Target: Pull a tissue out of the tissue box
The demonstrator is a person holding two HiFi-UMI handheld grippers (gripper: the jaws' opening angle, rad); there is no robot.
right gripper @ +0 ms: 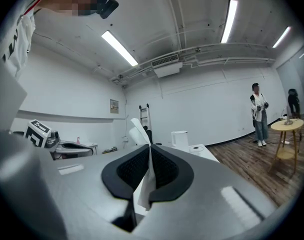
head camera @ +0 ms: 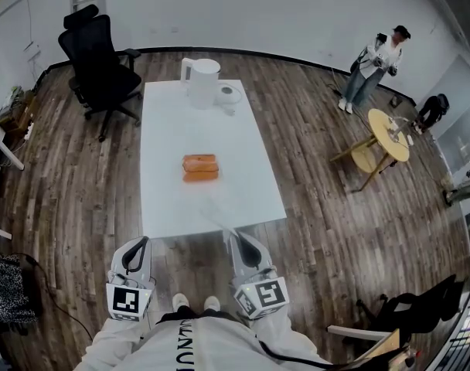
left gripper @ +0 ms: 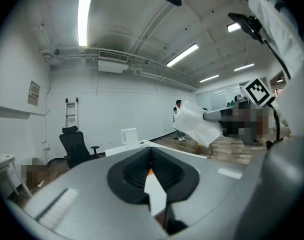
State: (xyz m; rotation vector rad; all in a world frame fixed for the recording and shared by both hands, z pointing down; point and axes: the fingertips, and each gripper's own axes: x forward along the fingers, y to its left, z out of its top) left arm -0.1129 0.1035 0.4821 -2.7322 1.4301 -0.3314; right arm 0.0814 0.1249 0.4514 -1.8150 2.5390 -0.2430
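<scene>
Right gripper view: right gripper [right gripper: 148,149] jaws pinch a white tissue [right gripper: 145,186] tight.
Left gripper [left gripper: 151,156]: jaws closed, nothing in them.
Tissue box [head camera: 200,167]: orange, sits on the white tabletop [head camera: 219,130].

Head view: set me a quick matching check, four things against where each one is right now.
Things:
1. tissue box
2. white kettle
3. office chair
4. tissue

Places:
A. pinched in the jaws of the right gripper
B. on the floor, off the table's far left corner
C. middle of the white table
D. far end of the table

Pairs: 1-C, 2-D, 3-B, 4-A.
</scene>
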